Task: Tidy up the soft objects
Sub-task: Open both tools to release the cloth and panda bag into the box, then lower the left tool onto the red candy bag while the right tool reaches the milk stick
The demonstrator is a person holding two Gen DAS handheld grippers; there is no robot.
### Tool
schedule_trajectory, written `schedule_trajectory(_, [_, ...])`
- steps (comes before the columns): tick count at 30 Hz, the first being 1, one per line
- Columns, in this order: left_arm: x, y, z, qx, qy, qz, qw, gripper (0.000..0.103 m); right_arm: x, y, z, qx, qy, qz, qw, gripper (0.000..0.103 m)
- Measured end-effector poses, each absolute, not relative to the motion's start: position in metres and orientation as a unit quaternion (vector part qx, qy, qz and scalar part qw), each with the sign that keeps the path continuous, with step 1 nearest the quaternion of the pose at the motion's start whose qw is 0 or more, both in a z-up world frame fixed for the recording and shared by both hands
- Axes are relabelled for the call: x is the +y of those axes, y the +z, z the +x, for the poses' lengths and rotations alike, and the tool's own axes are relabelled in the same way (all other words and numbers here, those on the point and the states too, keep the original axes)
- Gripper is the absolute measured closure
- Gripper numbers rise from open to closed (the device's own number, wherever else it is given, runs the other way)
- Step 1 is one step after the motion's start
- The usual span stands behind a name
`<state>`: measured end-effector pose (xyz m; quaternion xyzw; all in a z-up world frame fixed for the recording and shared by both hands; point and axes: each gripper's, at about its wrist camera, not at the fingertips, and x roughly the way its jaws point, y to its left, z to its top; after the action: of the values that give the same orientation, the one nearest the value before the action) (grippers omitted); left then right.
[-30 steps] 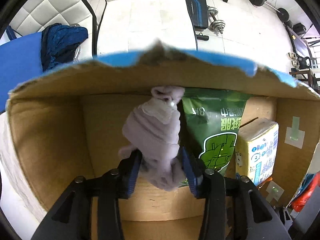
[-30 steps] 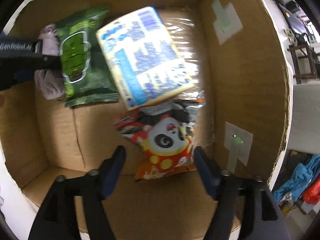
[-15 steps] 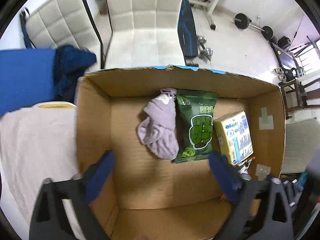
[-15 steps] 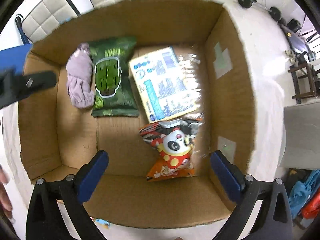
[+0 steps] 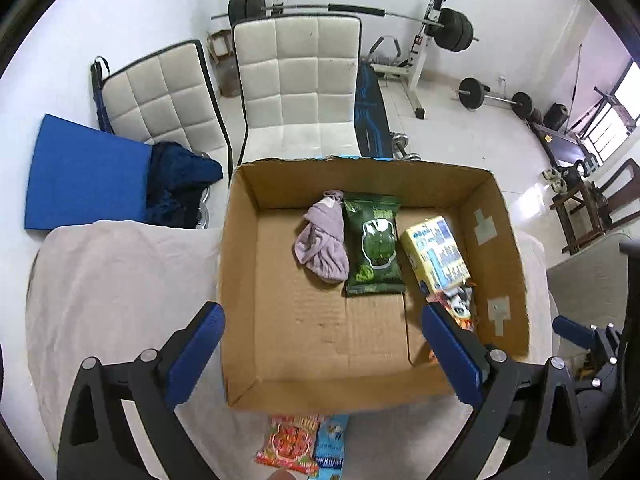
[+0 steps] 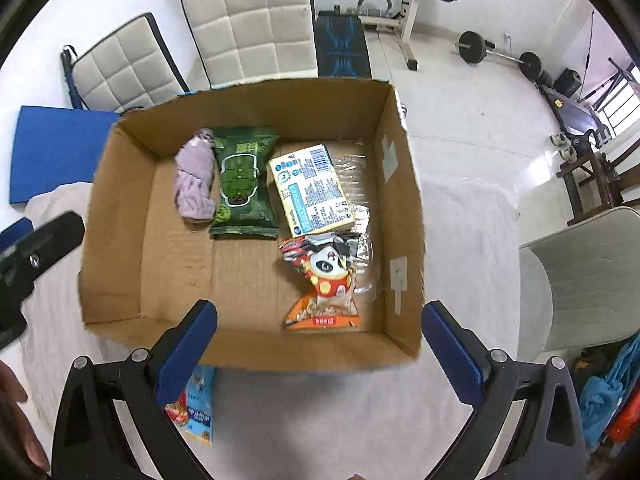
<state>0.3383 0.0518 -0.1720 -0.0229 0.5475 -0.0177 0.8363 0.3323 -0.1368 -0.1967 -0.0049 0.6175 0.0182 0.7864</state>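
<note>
An open cardboard box stands on a cloth-covered table. Inside lie a lilac cloth bundle, a green wipes pack, a yellow-blue tissue pack and a panda snack bag. My left gripper is open and empty above the box's near edge. My right gripper is open and empty above the box's near wall.
Two small packets lie on the cloth in front of the box. White padded chairs, a blue mat and gym weights stand behind. A grey chair is at right.
My left gripper let go of the lilac cloth in the box, opened wide and pulled back and up. My right gripper also drew back and up out of the box.
</note>
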Motion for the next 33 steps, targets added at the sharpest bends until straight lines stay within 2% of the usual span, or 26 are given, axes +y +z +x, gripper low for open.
schedule_trajectory(12, [0.054, -0.134, 0.267, 0.521, -0.012, -0.027, 0.853, 0.002, -0.156, -0.138, 0.272, 0.576, 0.018, 0.022, 0.817, 0.000])
schedule_trajectory(17, [0.065, -0.141, 0.238, 0.534, 0.007, -0.029, 0.845, 0.002, -0.151, -0.140, 0.252, 0.596, 0.029, 0.035, 0.802, 0.000])
schedule_trajectory(20, [0.084, -0.163, 0.220, 0.553, 0.045, -0.025, 0.832, 0.002, -0.132, -0.172, 0.239, 0.630, 0.055, 0.037, 0.774, 0.000])
schedule_trajectory(25, [0.130, -0.222, 0.200, 0.603, 0.118, -0.052, 0.788, 0.002, -0.092, -0.263, 0.228, 0.700, 0.086, 0.058, 0.707, 0.000])
schedule_trajectory(30, [0.160, -0.264, 0.189, 0.616, 0.185, -0.044, 0.765, 0.002, -0.058, -0.324, 0.226, 0.708, 0.057, 0.025, 0.703, 0.000])
schedule_trajectory(33, [0.173, -0.278, 0.185, 0.624, 0.203, -0.047, 0.753, 0.002, -0.044, -0.352, 0.229, 0.724, 0.051, 0.032, 0.687, 0.007])
